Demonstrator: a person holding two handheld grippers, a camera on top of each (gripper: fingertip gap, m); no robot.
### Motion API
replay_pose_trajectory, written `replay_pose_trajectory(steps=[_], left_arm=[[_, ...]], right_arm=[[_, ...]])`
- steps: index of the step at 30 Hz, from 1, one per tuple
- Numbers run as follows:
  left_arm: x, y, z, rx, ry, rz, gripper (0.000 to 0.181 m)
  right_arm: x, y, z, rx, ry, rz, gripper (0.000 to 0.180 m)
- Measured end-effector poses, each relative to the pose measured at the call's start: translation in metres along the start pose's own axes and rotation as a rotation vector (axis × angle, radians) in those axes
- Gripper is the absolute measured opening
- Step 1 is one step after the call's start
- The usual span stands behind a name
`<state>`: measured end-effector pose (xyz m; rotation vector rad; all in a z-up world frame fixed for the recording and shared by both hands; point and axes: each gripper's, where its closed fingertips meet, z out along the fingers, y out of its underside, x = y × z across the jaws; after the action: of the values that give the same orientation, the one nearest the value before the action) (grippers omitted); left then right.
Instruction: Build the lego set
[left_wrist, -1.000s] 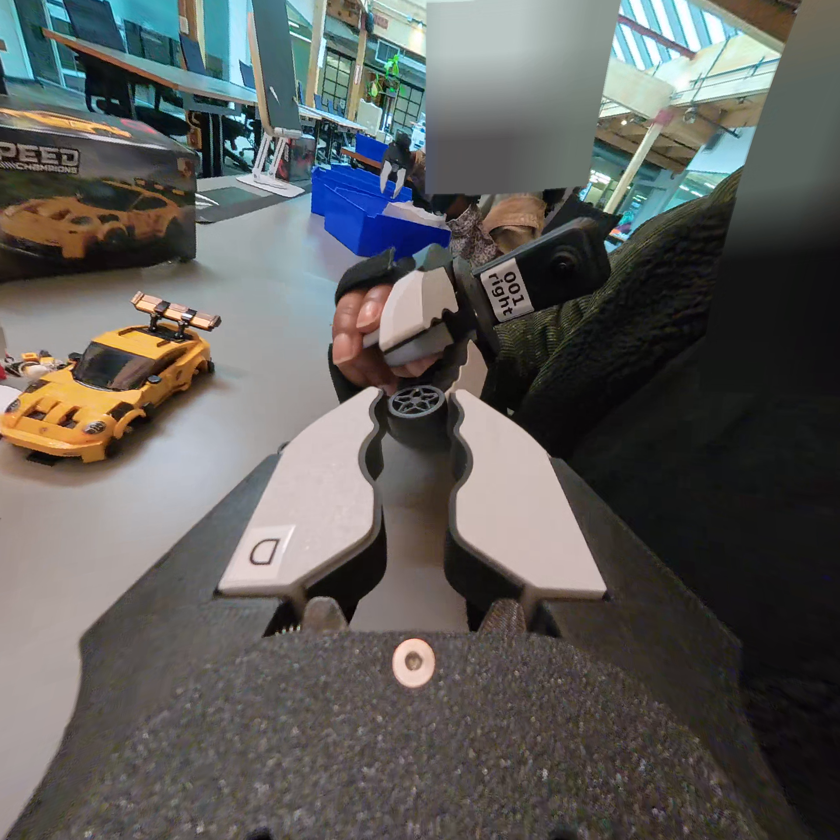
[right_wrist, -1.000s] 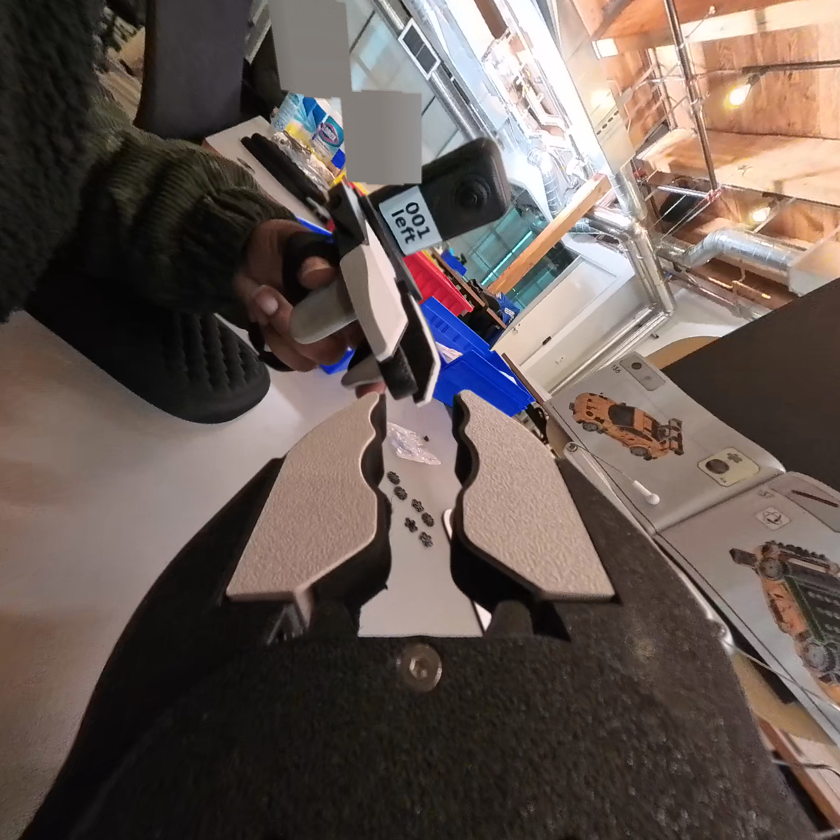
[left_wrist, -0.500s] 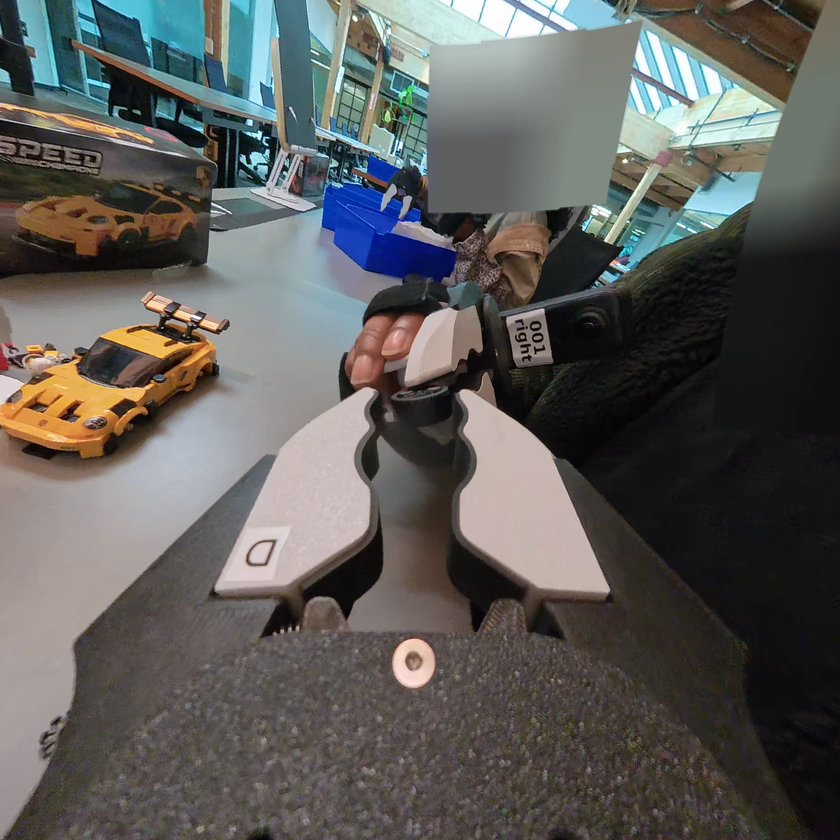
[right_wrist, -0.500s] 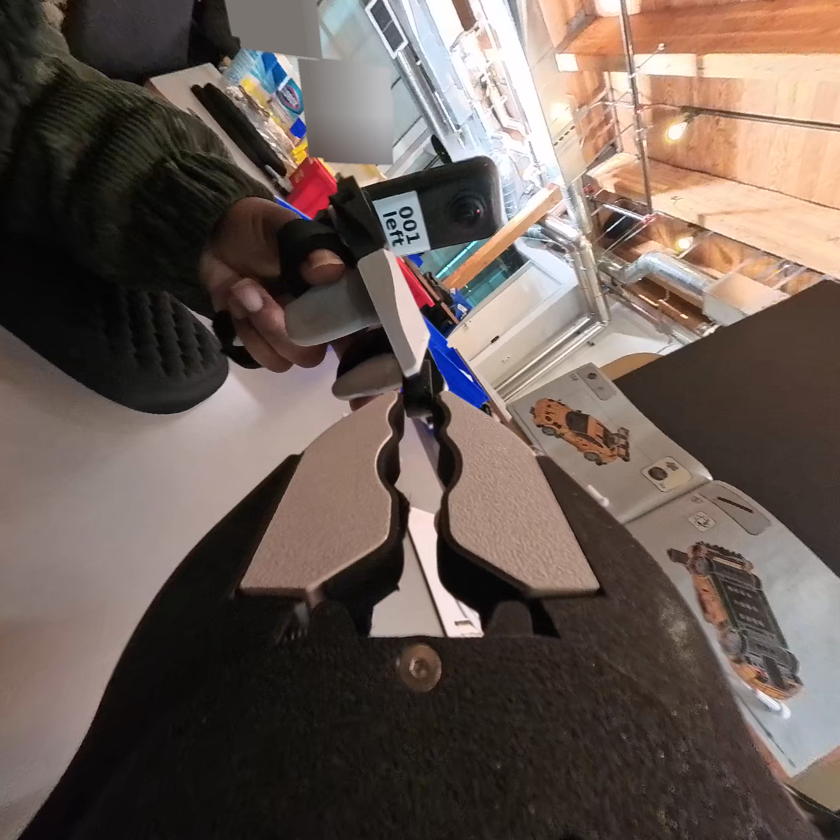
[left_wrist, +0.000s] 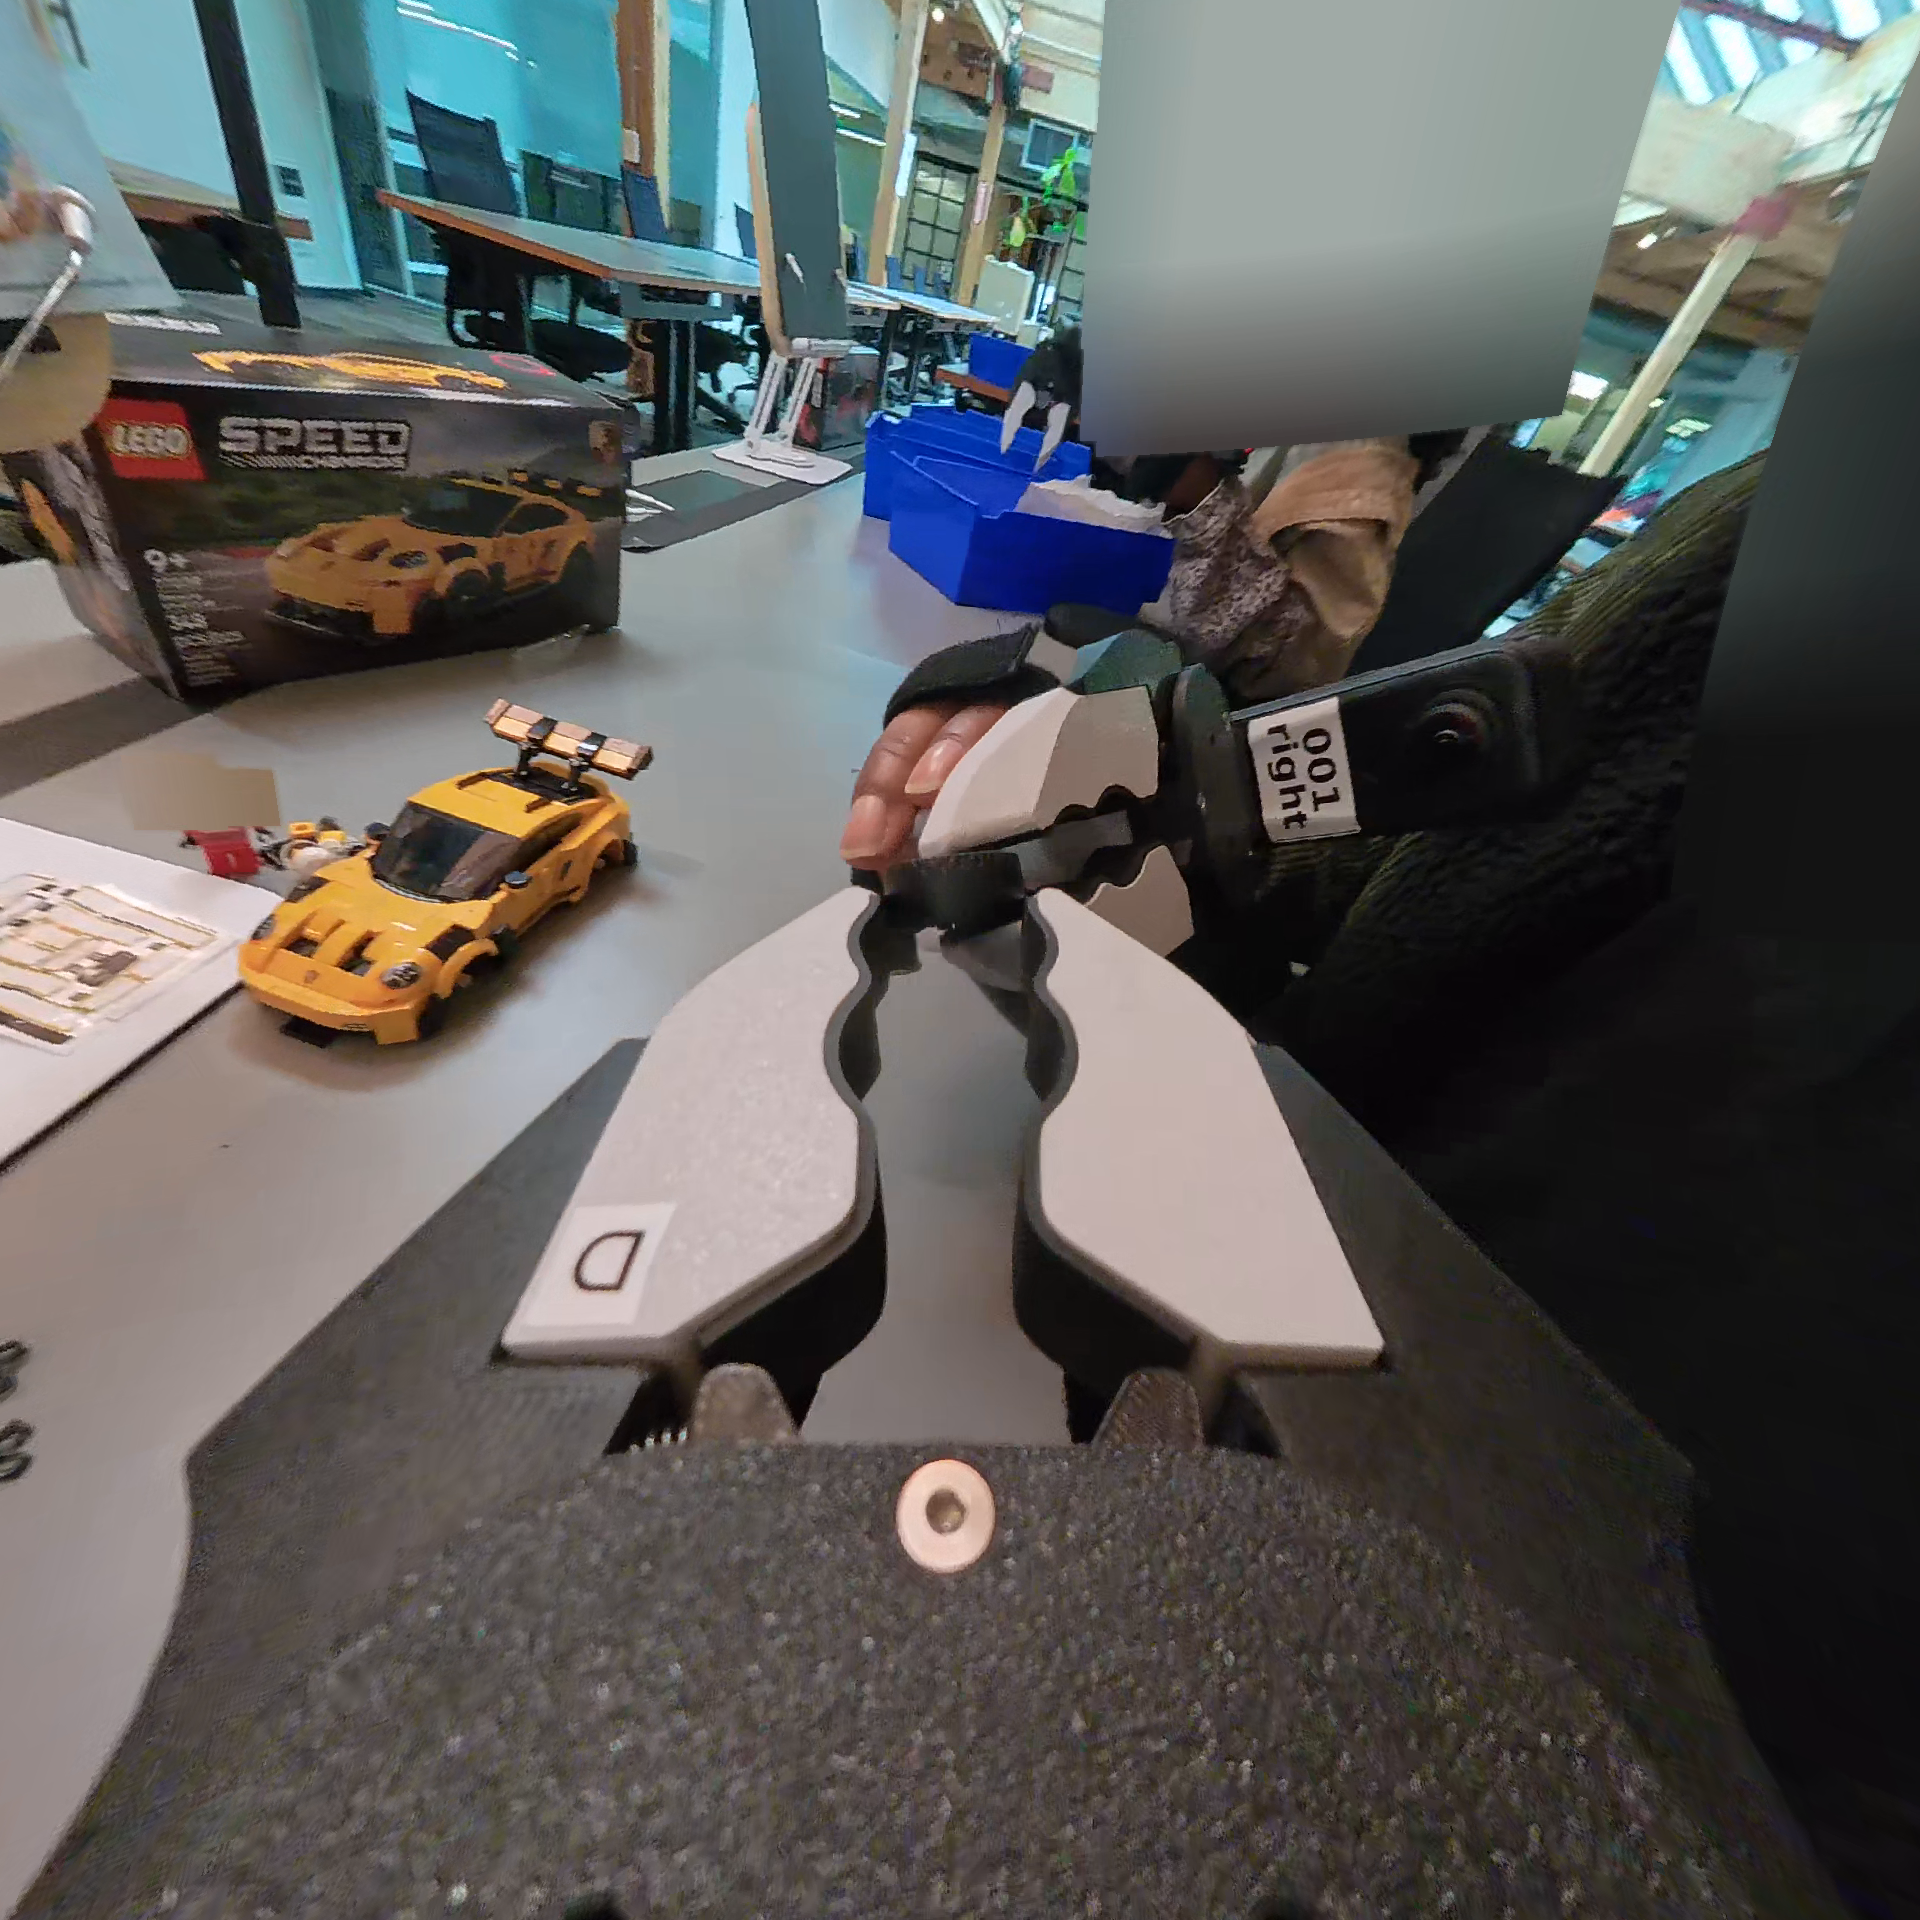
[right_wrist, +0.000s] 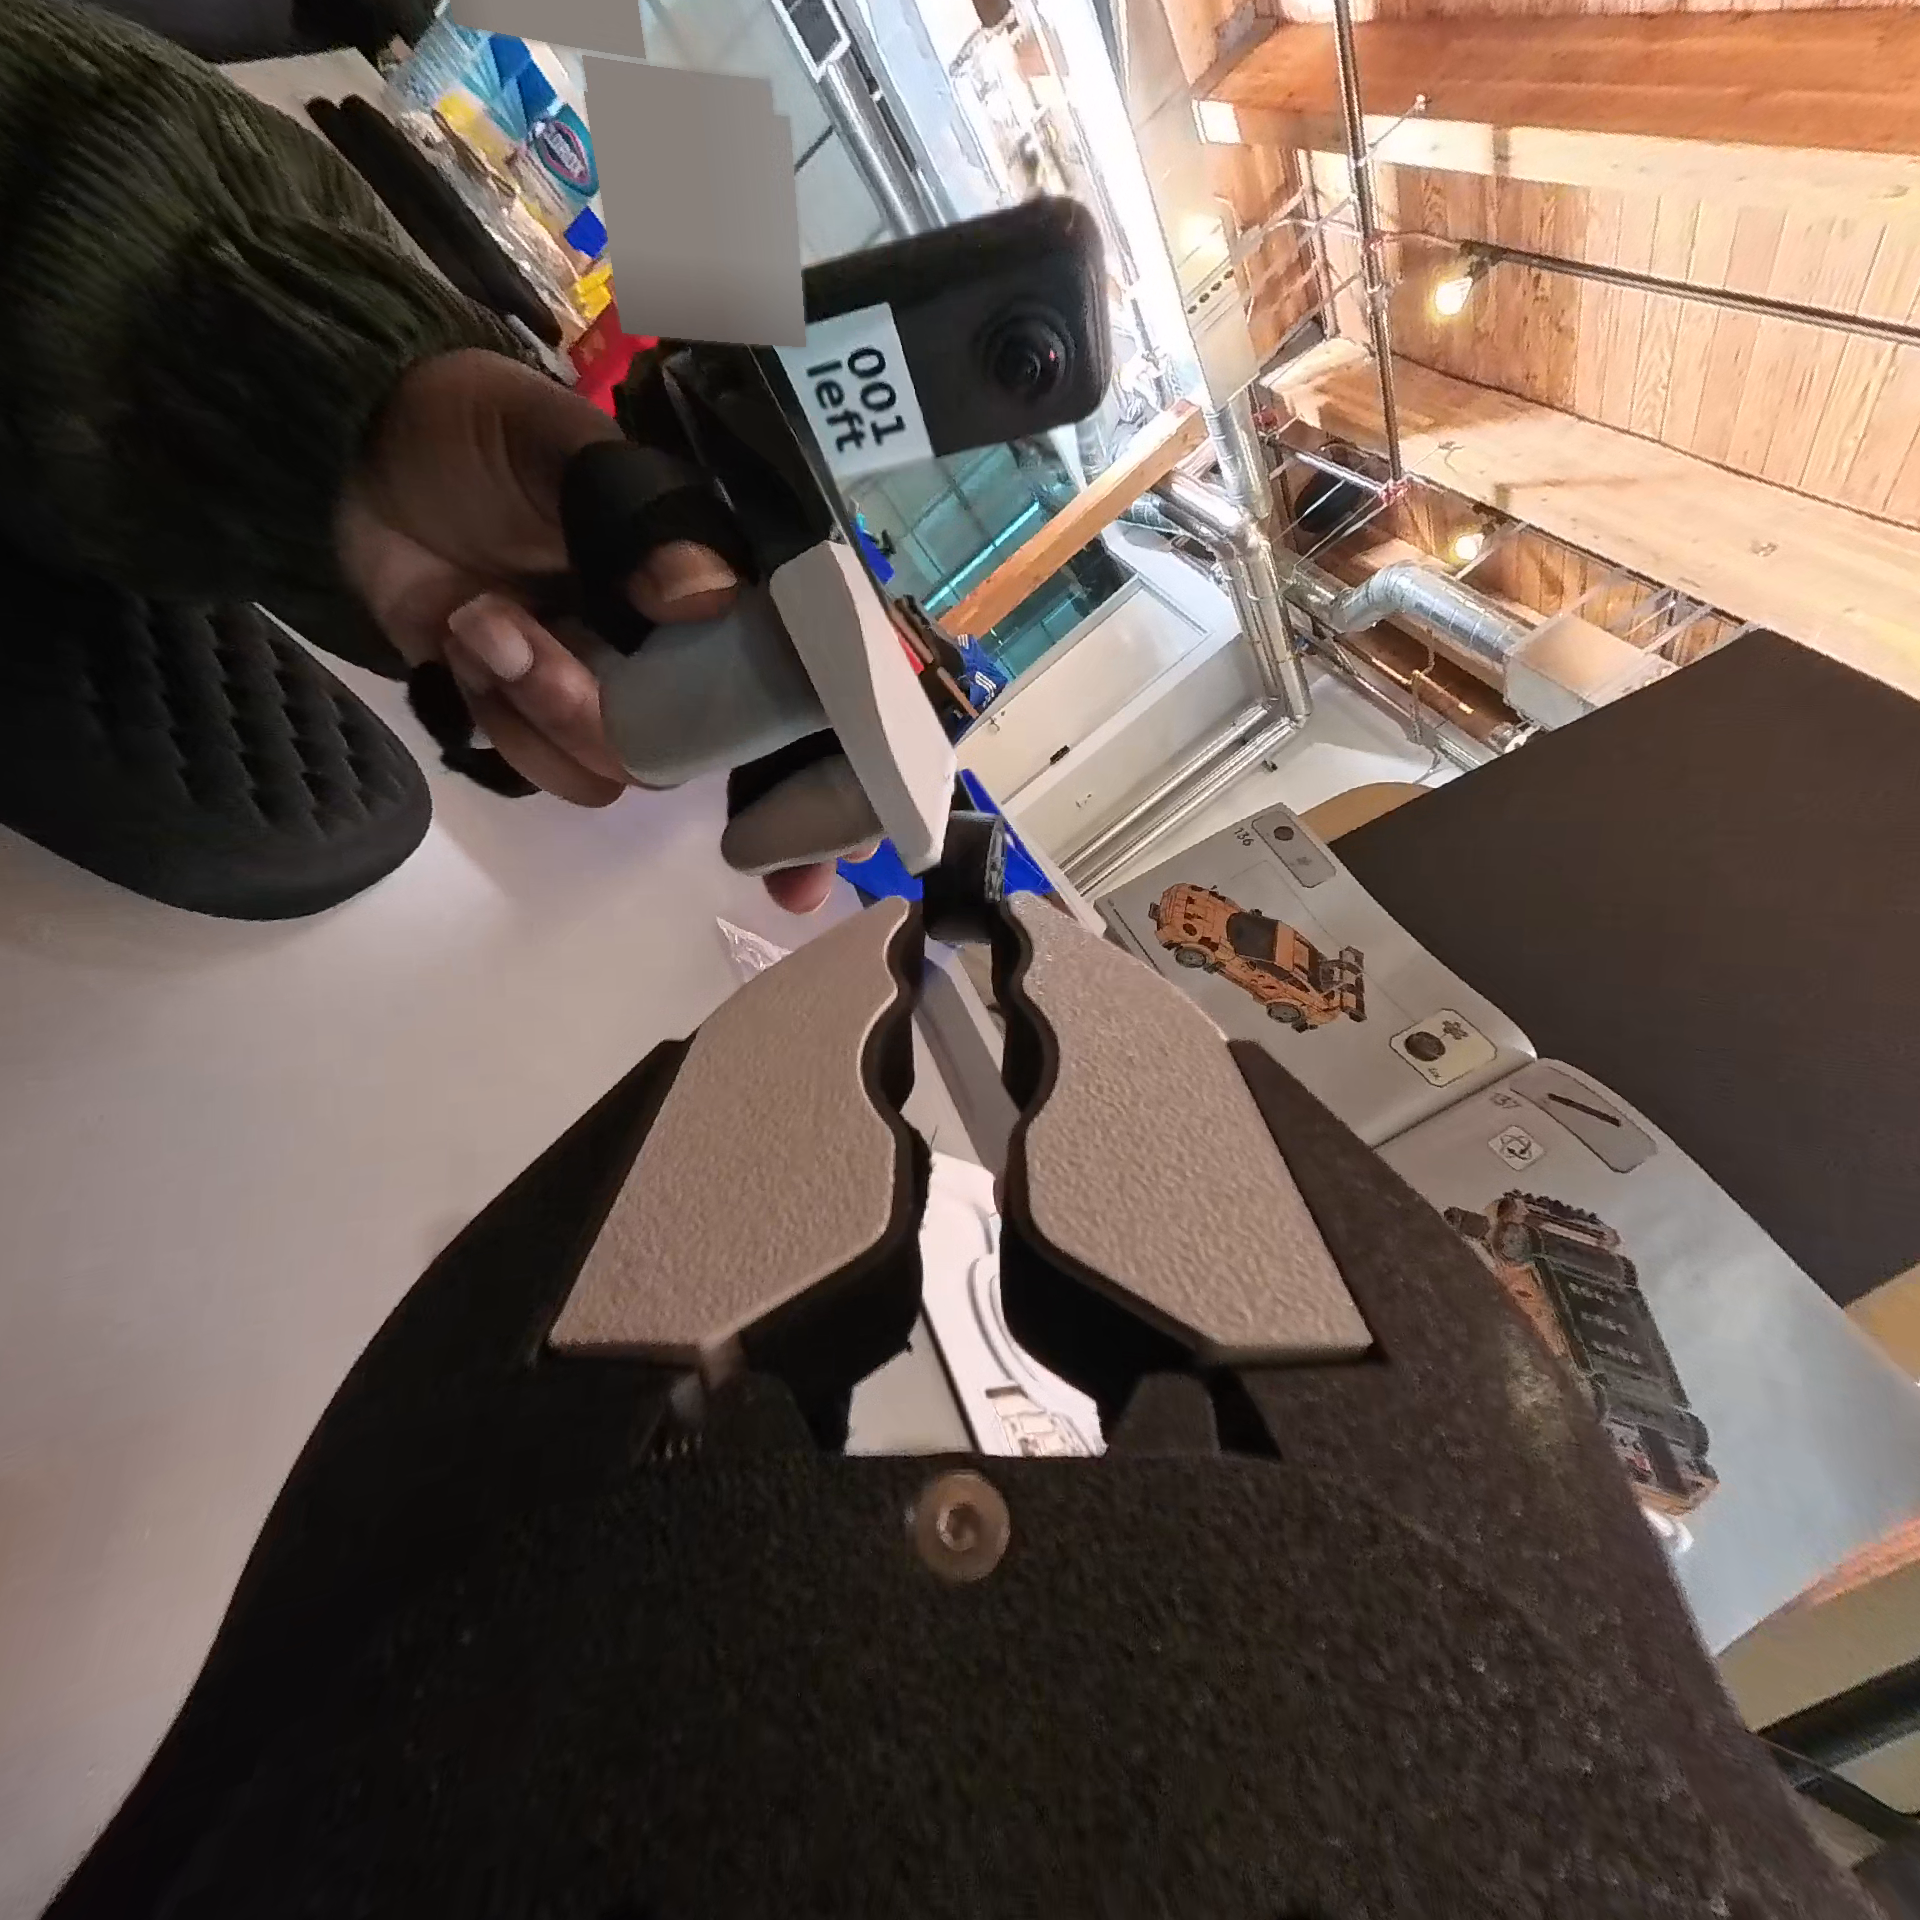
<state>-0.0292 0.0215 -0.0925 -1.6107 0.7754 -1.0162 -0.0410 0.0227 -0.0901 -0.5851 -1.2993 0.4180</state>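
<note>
A small black lego wheel (left_wrist: 961, 894) is held in the air between both grippers. My left gripper (left_wrist: 956, 920) is shut on it at the fingertips. My right gripper (left_wrist: 940, 868) comes in from the right, turned sideways, and its fingers clamp the same wheel from above and below. In the right wrist view the wheel (right_wrist: 966, 883) sits between the tips of my right gripper (right_wrist: 961, 920), with the left gripper (right_wrist: 930, 842) pressing on it from above. The built yellow lego car (left_wrist: 447, 904) stands on the grey table (left_wrist: 727, 707) to the left.
The lego set box (left_wrist: 343, 520) stands behind the car. A white sticker sheet (left_wrist: 83, 956) and loose small pieces (left_wrist: 260, 847) lie at the left. Blue bins (left_wrist: 1018, 540) stand farther back. An open instruction booklet (right_wrist: 1299, 987) lies to the right.
The right gripper has moved in and shut on the wheel held by the left gripper. The wheel has turned from facing the left camera to edge-on.
</note>
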Motion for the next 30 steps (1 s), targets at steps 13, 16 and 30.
replay_pose_trajectory(steps=[13,16,30], left_arm=[[-0.007,0.005,-0.001,-0.032,-0.078,0.113,0.024],[-0.008,0.006,0.0,-0.034,-0.089,0.124,0.024],[-0.013,0.011,-0.001,-0.067,-0.142,0.202,0.024]], right_arm=[[-0.006,0.007,0.001,-0.021,-0.057,0.093,0.012],[-0.006,0.008,0.001,-0.022,-0.066,0.119,0.012],[-0.011,0.015,0.001,-0.031,-0.128,0.255,0.009]])
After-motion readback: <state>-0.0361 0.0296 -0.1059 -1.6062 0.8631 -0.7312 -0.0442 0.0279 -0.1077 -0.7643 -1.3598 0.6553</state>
